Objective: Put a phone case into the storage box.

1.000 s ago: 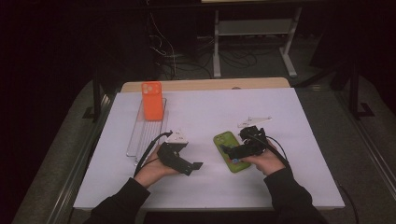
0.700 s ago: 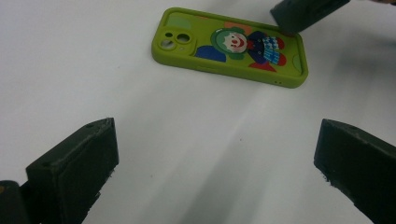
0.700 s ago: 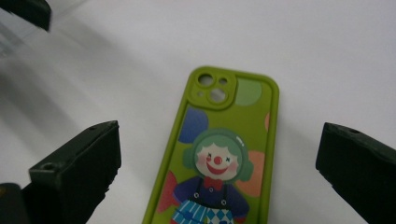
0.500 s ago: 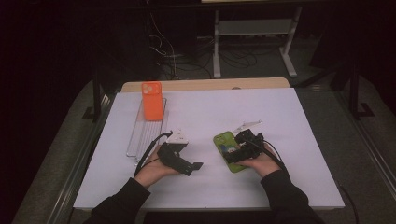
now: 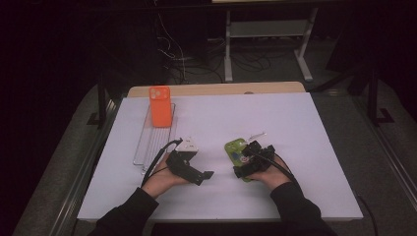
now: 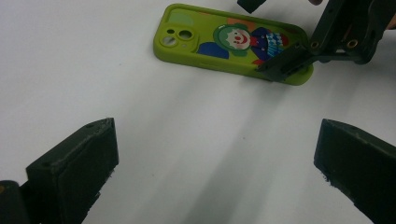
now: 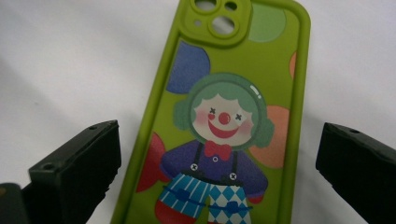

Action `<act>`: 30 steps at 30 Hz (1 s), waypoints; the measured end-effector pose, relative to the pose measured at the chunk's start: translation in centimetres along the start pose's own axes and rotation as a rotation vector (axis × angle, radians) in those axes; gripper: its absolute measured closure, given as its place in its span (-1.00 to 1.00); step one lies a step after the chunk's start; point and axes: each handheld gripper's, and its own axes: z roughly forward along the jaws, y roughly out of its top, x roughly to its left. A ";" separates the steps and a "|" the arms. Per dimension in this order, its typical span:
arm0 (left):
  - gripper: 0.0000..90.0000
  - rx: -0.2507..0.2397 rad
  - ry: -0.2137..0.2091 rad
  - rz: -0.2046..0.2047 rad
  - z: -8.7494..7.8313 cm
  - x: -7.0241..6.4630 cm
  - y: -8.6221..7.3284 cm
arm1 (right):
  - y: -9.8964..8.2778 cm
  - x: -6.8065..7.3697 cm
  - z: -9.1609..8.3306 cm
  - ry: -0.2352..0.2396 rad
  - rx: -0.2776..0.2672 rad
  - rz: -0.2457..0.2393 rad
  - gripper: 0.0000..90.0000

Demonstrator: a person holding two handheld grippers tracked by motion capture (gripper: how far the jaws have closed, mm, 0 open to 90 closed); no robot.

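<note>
1. White sheeting covers the desk [image 5: 295, 123], with dark floor and cables behind it at the top of the high view.
2. Lower centre-right of that view, the green phone case [image 5: 237, 152] lies flat, clown print and camera cut-out facing up; the right gripper [image 5: 252, 162] hovers over its near end.
3. In the right gripper view the black fingers [image 7: 74, 163] are spread wide, one either side of the case, touching neither long edge.
4. The step in hand looks like a grasp across the case's width: lower squarely, keep the case centred, and close evenly on both long edges so it does not skate on the smooth sheet.
5. The left gripper [image 5: 189, 169] rests lower centre-left, its fingers [image 6: 74, 163] likewise spread and empty, aimed at the case.
6. An orange phone case [image 5: 160, 106] leans on a wire rack [image 5: 147, 142] at upper left.
</note>
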 end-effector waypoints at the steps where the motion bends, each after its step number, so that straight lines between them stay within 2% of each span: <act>1: -1.00 0.001 -0.001 0.000 0.0 0.0 0.0 | 0.0 0.0 0.1 -0.006 0.006 0.001 -1.00; 5: -1.00 0.011 0.003 0.010 0.0 0.1 0.0 | -0.2 0.2 0.3 -0.012 0.034 0.000 -1.00; 9: -1.00 0.012 0.006 0.007 0.0 0.0 0.0 | -0.2 0.5 0.3 -0.023 0.057 0.032 -1.00; 11: -1.00 0.011 0.005 0.008 0.0 0.0 0.0 | -0.3 0.5 0.4 -0.030 0.050 0.032 -1.00; 16: -1.00 0.014 0.010 0.005 0.1 0.0 0.0 | -0.3 0.5 0.3 -0.012 0.076 0.091 -0.92; 21: -1.00 0.015 0.011 0.003 0.1 0.0 0.0 | -0.4 0.8 0.0 -0.021 0.059 0.081 -0.76; 24: -1.00 -0.001 0.012 -0.013 0.2 -0.2 0.0 | -0.5 1.0 -0.1 -0.023 0.055 0.092 -0.74; 30: -1.00 0.003 0.015 -0.009 0.2 -0.2 0.0 | -0.4 0.9 -0.2 -0.019 0.057 0.105 -0.67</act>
